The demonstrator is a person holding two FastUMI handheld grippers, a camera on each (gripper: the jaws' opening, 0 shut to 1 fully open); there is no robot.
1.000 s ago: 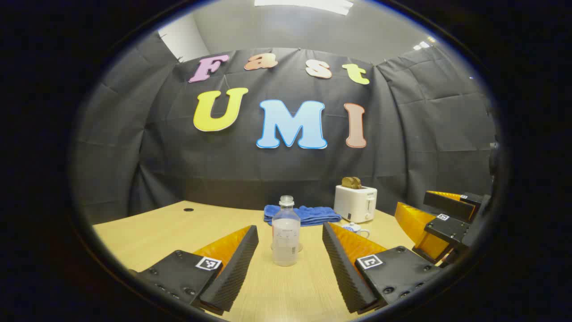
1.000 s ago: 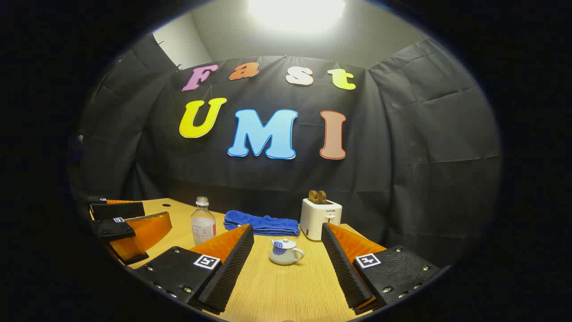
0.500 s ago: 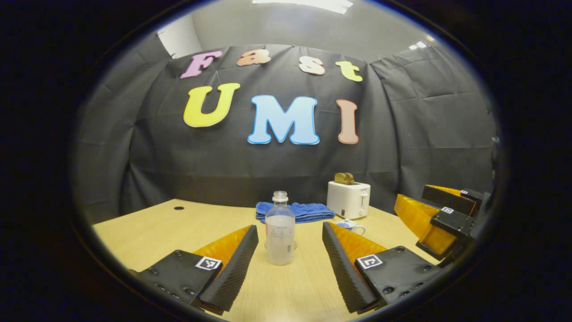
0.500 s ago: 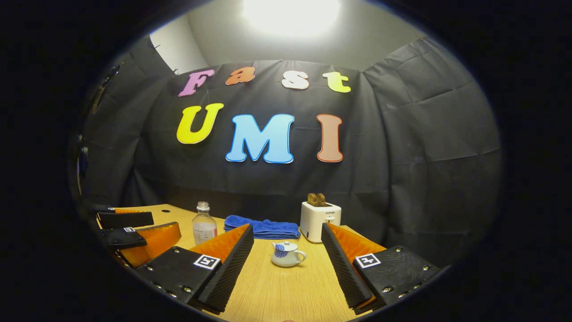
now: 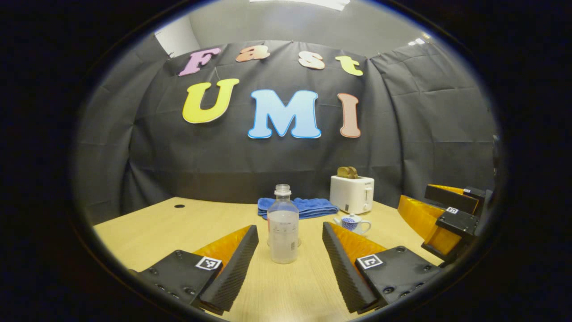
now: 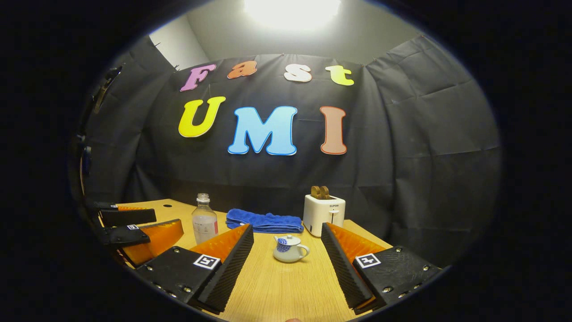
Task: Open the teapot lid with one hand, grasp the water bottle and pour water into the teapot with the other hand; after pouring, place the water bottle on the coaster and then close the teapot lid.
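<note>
A clear uncapped water bottle stands on the wooden table, straight ahead of my left gripper. That gripper is open, its fingers either side of the bottle but short of it. A small round disc peeks out behind the bottle's base. The white teapot with blue pattern, lid on, sits ahead of my open right gripper, beyond its fingertips. In the left gripper view the teapot sits right of the bottle, with the right gripper further right. The right gripper view has the bottle and left gripper to the left.
A white toaster with toast in it stands at the back of the table, beside a folded blue towel. Both lie behind the bottle and teapot, near the black cloth wall. A small dark hole marks the table's far left.
The left gripper has shifted a little, so the teapot now shows fully beside its right finger. The right gripper has barely moved. Both stay open.
</note>
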